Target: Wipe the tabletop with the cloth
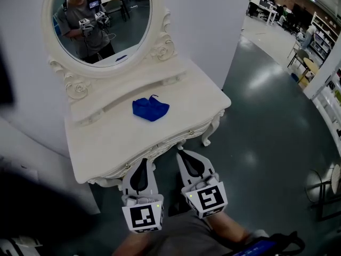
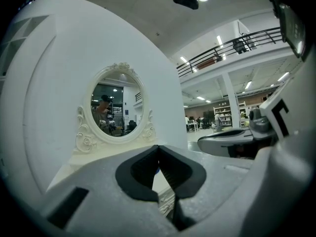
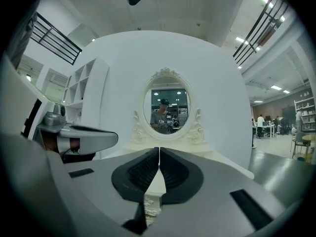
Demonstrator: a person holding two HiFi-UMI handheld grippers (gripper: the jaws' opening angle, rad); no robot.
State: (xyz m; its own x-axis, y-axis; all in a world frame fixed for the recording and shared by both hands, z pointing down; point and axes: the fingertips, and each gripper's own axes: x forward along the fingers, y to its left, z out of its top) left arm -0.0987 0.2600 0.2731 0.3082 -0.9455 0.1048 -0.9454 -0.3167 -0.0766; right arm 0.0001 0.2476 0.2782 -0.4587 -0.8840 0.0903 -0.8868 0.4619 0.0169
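Approach step, wiping not begun. Your left gripper [image 1: 144, 163] and right gripper [image 1: 182, 153] are both clenched, empty, just off the tabletop's [image 1: 106, 137] front edge. Blue cloth [image 1: 151, 109] lies crumpled mid-tabletop; mirror [image 1: 101, 20] stands at its back. Next: unclench one, reach in, pinch the cloth. Nothing blocks you.

The right gripper [image 3: 159, 149] points level at a white bench [image 3: 216, 156], its dark fingers [image 3: 143, 169] pressed together with nothing between them. An ornate oval mirror [image 3: 168, 107] rises behind the bench top and reflects a person [image 3: 162, 116]. The left gripper [image 3: 81, 138] shows at the left edge.
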